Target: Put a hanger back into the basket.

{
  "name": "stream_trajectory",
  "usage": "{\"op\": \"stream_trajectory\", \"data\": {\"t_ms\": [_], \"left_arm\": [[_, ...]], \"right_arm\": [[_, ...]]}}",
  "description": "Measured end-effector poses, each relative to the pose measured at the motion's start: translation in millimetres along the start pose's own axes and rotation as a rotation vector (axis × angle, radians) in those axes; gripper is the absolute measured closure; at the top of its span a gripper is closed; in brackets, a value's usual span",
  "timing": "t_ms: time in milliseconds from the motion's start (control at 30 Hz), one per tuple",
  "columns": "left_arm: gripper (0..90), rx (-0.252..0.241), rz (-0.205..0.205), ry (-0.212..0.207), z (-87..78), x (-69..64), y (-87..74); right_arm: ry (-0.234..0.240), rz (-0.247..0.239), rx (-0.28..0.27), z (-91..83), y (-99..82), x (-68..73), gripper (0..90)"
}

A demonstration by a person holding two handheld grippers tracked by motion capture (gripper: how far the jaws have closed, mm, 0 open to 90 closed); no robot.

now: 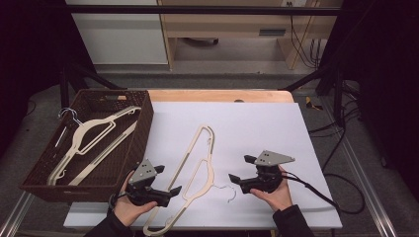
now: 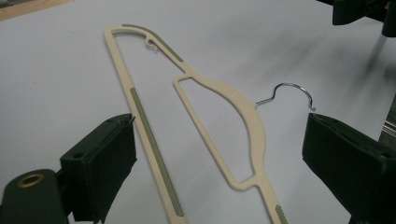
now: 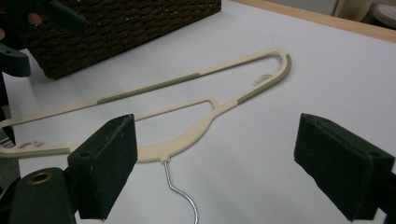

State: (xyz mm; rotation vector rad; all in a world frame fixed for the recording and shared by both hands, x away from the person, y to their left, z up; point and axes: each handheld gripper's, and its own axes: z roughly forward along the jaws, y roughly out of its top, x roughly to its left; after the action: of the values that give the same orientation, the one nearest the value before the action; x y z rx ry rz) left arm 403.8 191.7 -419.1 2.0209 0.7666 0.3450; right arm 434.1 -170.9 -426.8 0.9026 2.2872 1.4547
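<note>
A cream plastic hanger [image 1: 189, 153] with a metal hook [image 1: 228, 193] lies flat on the white table top, its hook pointing toward my right side. My left gripper [image 1: 167, 180] is open just left of the hanger's lower half, held low over the table. The right gripper [image 1: 241, 169] is open just right of the hook. In the left gripper view the hanger [image 2: 243, 107] lies ahead between the spread jaws of that gripper [image 2: 222, 123]. The right gripper view has the hanger [image 3: 187, 135] just beyond its own gripper [image 3: 217, 126], also spread wide and holding nothing.
A dark woven basket [image 1: 74, 190] stands at the table's left edge with another cream hanger [image 1: 89, 133] inside; its corner [image 3: 116, 28] appears in the right gripper view. Cables trail off the right side. A bare wooden strip [image 1: 222, 95] runs along the table's far edge.
</note>
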Motion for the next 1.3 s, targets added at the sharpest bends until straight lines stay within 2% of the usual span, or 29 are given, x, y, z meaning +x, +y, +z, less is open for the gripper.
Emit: {"op": "stream_trajectory", "data": {"t_ms": [100, 200, 433, 533, 633, 667, 733, 800, 867, 933, 1033, 1133, 1233, 1300], "left_arm": [[9.5, 0.004, 0.003, -0.004, 1.0, -0.4, -1.1], [9.6, 0.020, 0.014, -0.003, 4.6, -2.8, -3.7], [9.8, 0.033, 0.023, -0.013, 7.3, -5.2, -6.0], [9.9, 0.040, 0.025, -0.018, 9.2, -4.6, -7.5], [9.8, 0.039, 0.024, -0.023, 9.9, -4.2, -8.2], [9.6, 0.038, 0.024, -0.030, 10.4, -3.7, -9.0], [9.2, 0.039, 0.025, -0.032, 10.6, -3.5, -9.1], [8.2, 0.041, 0.026, -0.040, 11.2, -3.2, -9.5], [7.8, 0.043, 0.026, -0.041, 11.4, -3.3, -9.6], [7.4, 0.044, 0.025, -0.047, 11.7, -3.9, -9.6], [7.4, 0.044, 0.026, -0.046, 11.7, -4.1, -9.4], [7.4, 0.049, 0.021, -0.045, 12.0, -3.8, -9.5], [7.5, 0.049, 0.021, -0.045, 12.1, -4.1, -9.5], [7.6, 0.049, 0.022, -0.046, 12.2, -4.2, -9.4]], "right_arm": [[0.010, -0.003, 0.011, 3.7, -0.6, 2.6, 15.4], [0.038, -0.020, 0.045, 12.9, -2.2, 9.1, 19.5], [0.060, -0.040, 0.110, 29.2, -6.2, 19.2, 27.8], [0.065, -0.036, 0.148, 40.1, -10.5, 20.1, 35.5], [0.060, -0.031, 0.171, 44.4, -12.9, 19.6, 39.5], [0.058, -0.035, 0.191, 48.6, -15.1, 18.5, 43.8], [0.062, -0.032, 0.200, 50.8, -16.1, 18.5, 45.6], [0.064, -0.046, 0.238, 56.7, -17.9, 20.7, 50.5], [0.067, -0.053, 0.248, 58.9, -18.2, 22.0, 52.1], [0.074, -0.066, 0.273, 65.8, -19.7, 24.8, 57.9], [0.080, -0.059, 0.289, 68.5, -20.9, 25.5, 63.0], [0.084, -0.064, 0.314, 70.0, -22.4, 25.2, 72.5], [0.091, -0.055, 0.338, 70.4, -22.9, 26.1, 76.4], [0.092, -0.067, 0.347, 70.4, -23.4, 25.4, 80.4]]}}
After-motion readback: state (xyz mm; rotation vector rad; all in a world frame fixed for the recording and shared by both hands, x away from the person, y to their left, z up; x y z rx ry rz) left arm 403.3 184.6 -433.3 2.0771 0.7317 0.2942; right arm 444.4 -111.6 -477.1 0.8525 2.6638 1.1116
